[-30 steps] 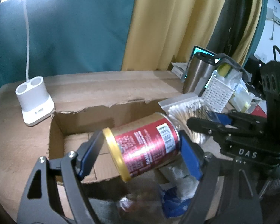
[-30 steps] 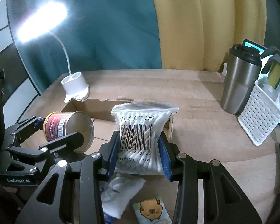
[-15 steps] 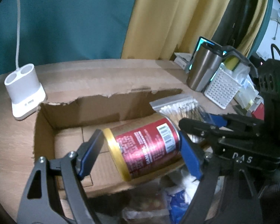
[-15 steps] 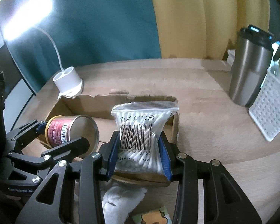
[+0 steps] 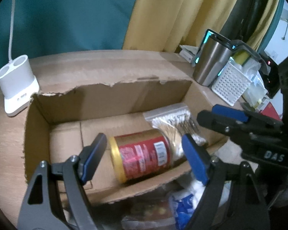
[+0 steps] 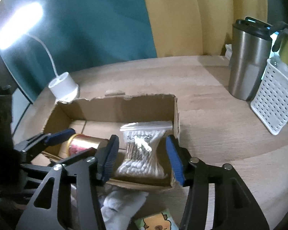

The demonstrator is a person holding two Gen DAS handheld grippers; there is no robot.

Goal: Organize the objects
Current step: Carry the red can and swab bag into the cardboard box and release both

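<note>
An open cardboard box sits on the wooden table. A red and gold can lies on its side inside the box. A clear bag of cotton swabs lies beside it at the box's right end. My left gripper is open, its blue pads either side of the can without touching. My right gripper is open above the swab bag, its pads apart from it.
A white lamp base stands left of the box. A steel tumbler and a white perforated basket stand at the right. Loose packets and white cloth lie in front of the box.
Both grippers lowered into the box and opened. The can and the swab bag were let go and now lie inside it.
</note>
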